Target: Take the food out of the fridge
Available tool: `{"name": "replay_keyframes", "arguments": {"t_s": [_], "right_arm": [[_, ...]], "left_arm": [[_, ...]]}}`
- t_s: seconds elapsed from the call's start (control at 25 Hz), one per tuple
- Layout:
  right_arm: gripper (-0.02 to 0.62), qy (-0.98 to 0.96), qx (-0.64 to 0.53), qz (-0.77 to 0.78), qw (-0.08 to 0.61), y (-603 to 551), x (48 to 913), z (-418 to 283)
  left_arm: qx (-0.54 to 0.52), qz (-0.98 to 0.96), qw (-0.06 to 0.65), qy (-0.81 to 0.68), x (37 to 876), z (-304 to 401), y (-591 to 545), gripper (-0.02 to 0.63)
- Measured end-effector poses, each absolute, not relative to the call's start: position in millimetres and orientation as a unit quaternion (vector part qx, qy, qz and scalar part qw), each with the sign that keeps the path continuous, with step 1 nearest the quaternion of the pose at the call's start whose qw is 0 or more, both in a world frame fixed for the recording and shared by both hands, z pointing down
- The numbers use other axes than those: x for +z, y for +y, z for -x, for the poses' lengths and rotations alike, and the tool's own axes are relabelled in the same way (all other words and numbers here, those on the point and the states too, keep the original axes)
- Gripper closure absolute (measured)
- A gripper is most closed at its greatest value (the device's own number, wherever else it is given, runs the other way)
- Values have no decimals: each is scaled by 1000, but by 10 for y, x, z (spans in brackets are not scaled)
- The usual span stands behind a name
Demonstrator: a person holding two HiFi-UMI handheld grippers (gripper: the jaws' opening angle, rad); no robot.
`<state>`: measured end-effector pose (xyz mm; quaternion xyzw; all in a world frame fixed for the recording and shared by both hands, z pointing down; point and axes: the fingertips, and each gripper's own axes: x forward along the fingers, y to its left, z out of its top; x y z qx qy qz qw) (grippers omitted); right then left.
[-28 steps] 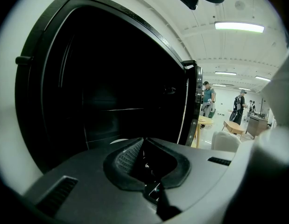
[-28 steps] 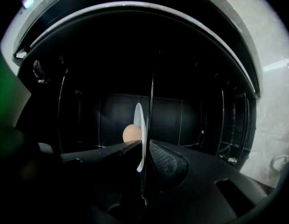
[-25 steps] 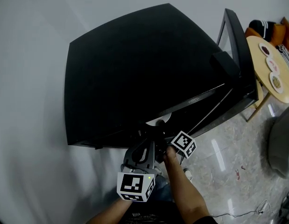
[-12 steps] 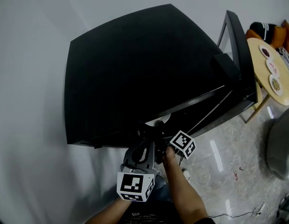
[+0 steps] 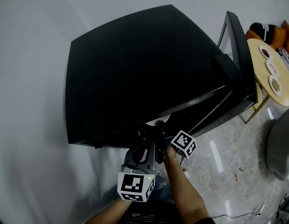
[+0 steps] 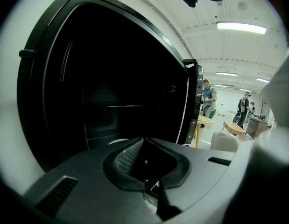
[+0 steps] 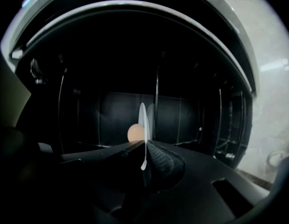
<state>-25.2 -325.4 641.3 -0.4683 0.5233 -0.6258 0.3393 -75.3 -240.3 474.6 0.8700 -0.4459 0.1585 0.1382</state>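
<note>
Gripping step: just clamped right hand-held gripper [image 7: 145, 147] onto rim of white plate [image 7: 142, 118] bearing round brown food [image 7: 134, 133] inside fridge [image 5: 135, 69], left hand-held gripper [image 6: 144, 140] closed, empty; next, likely drawing plate out level.

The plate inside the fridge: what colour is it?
White; the plate shows best in the right gripper view.

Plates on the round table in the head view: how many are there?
3. The far plate, the middle plate and the near plate lie in a row on the table; the frame cuts it, so more may be hidden.
</note>
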Motion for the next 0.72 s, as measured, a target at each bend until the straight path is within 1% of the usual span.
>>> {"name": "replay_keyframes", "arguments": {"t_s": [0.44,0.72], "right_arm": [[569,551,-605,427,386,-3242,6232,238],[569,564,-591,414,402,-2988,5886,188]], "left_arm": [[155,-868,144,-449,4776,813,-2438,586],[146,-864,154,-456,4732,822,-2466,586]]}}
